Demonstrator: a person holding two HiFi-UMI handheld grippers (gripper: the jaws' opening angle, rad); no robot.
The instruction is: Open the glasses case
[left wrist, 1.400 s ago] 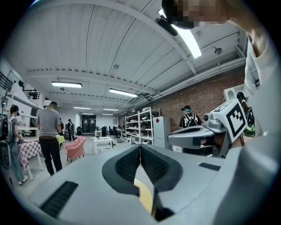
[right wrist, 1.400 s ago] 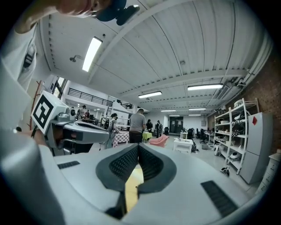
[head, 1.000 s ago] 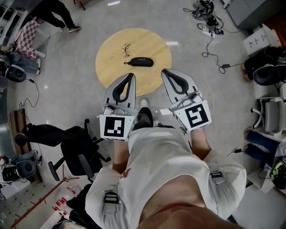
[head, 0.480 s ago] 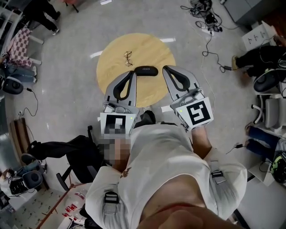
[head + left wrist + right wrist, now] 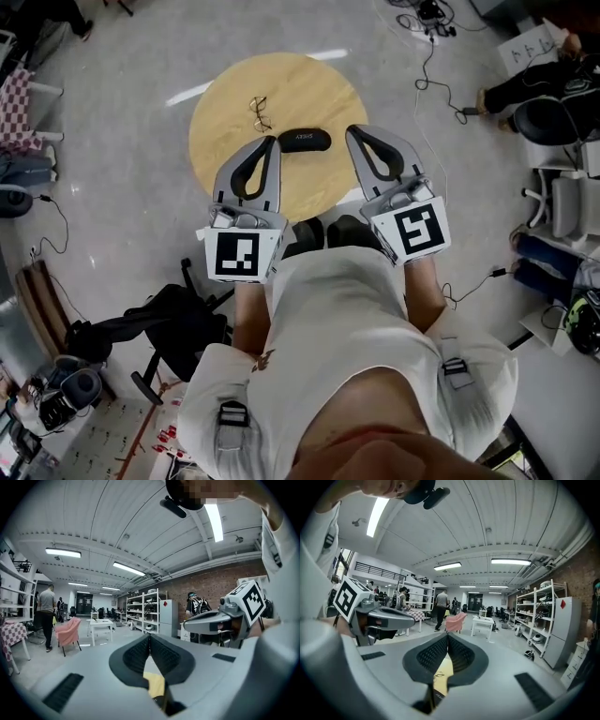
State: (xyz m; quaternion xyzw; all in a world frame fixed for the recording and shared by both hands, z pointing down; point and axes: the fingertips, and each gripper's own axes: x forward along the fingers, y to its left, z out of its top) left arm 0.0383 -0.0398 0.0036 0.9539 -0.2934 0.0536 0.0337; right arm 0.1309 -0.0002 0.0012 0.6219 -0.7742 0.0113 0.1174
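Head view looks down on a round wooden table (image 5: 220, 103) on a grey floor (image 5: 122, 187). The black glasses case (image 5: 305, 140) lies shut, a little to the 3 o'clock side of the table's middle. A pair of glasses (image 5: 260, 111) lies near it, at about 10 o'clock from the middle, not touching the case.

The left gripper (image 5: 269, 142) hangs over the table's edge at 7 o'clock. Its jaws are pressed together with nothing in them. The right gripper (image 5: 354, 132) hangs over the edge at 5 o'clock. Its jaws are closed too, and they hold nothing. The case sits between the two tips, near both and touching neither.

The rest of the table top is bare wood out to its rim. Open floor runs round the table from 8 o'clock up to 12 o'clock. Cables (image 5: 427, 56) trail on the floor at 1 o'clock. A black office chair (image 5: 178, 328) stands at 7 o'clock, beside the person's white shirt (image 5: 337, 328).
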